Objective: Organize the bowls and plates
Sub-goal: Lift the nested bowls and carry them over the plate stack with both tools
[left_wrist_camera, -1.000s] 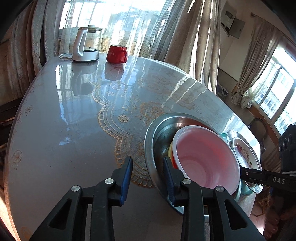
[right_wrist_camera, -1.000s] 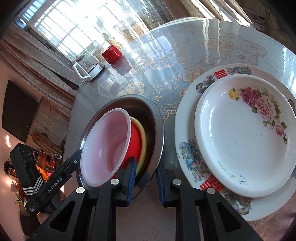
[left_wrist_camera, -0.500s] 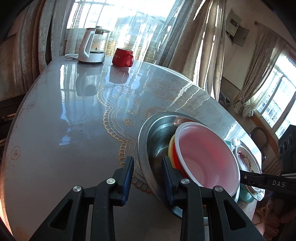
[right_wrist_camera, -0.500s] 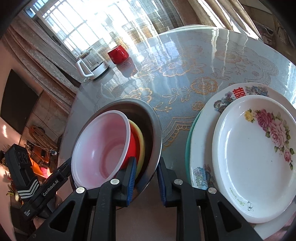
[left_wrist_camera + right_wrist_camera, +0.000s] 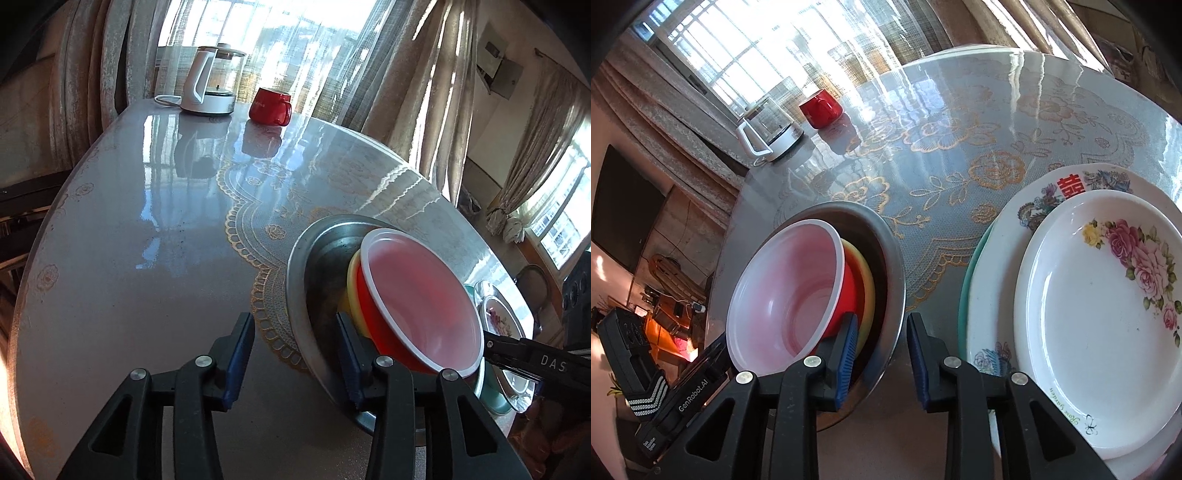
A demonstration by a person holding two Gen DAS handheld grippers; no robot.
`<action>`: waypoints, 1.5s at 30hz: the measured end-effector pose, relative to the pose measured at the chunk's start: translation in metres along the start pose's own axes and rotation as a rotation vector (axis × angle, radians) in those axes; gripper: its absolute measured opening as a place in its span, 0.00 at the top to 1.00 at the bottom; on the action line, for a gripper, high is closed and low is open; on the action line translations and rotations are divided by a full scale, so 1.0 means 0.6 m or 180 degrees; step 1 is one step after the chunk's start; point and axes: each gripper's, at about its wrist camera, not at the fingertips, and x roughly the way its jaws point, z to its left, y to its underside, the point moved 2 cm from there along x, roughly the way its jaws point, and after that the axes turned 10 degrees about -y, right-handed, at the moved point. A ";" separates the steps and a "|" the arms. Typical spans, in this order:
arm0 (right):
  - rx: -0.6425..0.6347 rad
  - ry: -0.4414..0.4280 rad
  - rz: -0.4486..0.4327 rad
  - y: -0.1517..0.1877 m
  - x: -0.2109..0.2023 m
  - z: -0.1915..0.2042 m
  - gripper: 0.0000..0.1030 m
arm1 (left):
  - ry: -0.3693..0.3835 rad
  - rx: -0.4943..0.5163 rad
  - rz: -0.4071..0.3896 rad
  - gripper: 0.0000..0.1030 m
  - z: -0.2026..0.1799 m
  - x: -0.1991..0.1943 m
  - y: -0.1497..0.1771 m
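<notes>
The round table [image 5: 129,277] carries a steel basin [image 5: 892,266] as landmark. Right of the basin lies a plate stack [image 5: 1100,317]. Inside it nest a yellow bowl [image 5: 866,291] and a red bowl [image 5: 421,299]. The left gripper [image 5: 293,354] and right gripper [image 5: 881,360] each straddle the basin rim, jaws opening, pads clear of it.

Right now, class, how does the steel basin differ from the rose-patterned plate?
The steel basin is grey metal; the rose-patterned plate is white with flowers. The basin holds nested bowls; the plate is empty. The basin straddles both grippers' opening jaws; the plate lies atop other plates. Both sit on the table.
</notes>
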 end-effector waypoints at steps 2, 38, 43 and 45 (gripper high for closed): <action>0.0008 -0.0053 0.0000 -0.002 0.002 -0.003 0.73 | 0.0067 0.0038 0.0013 0.74 -0.009 -0.002 0.000; -0.0493 -0.0201 0.0389 0.022 0.019 0.036 0.69 | -0.0247 0.0240 -0.0047 0.74 -0.021 -0.024 0.010; -0.0330 -0.0342 0.0272 0.029 0.016 0.024 0.70 | -0.0267 0.0216 -0.0092 0.74 -0.020 -0.028 0.013; -0.0336 -0.0346 0.0212 0.033 0.014 0.026 0.70 | -0.0285 0.0215 -0.0114 0.74 -0.021 -0.031 0.016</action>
